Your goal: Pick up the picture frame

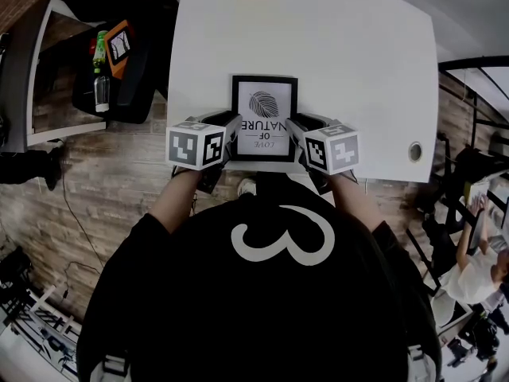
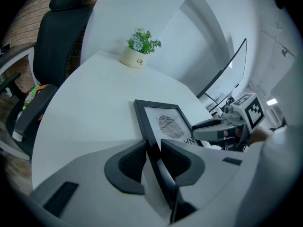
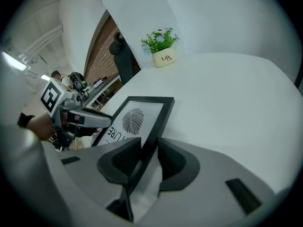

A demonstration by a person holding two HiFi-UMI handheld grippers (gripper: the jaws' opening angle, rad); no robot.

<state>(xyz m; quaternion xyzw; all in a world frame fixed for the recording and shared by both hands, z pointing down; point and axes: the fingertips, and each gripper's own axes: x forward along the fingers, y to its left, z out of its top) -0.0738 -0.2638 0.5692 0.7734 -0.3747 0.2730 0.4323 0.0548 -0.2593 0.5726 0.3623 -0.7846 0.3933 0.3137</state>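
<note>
The picture frame [image 1: 264,118] sits between my two grippers, at the near edge of the white table [image 1: 358,70]. My left gripper [image 2: 152,157] has its jaws closed on the frame's left black border, a pad on either face. My right gripper [image 3: 149,157] is clamped the same way on the right border. From above, the gripper bodies hide both near corners of the frame. In each gripper view the border runs down between my jaws and disappears into the housing. The lettering under the leaf print is partly covered, so I can read only part of it. I can't tell whether the frame's underside touches the table or is clear of it. Well beyond my jaws, at the far end of the table, stands a small flower pot [image 3: 162,48], which the head view cuts off at its top edge. Beyond the left jaws, off the table's side, a black office chair [image 2: 57,41] is only partly in view. By count there is one frame, two grippers, two marker cubes [image 1: 195,146], one pot and one chair.
</note>
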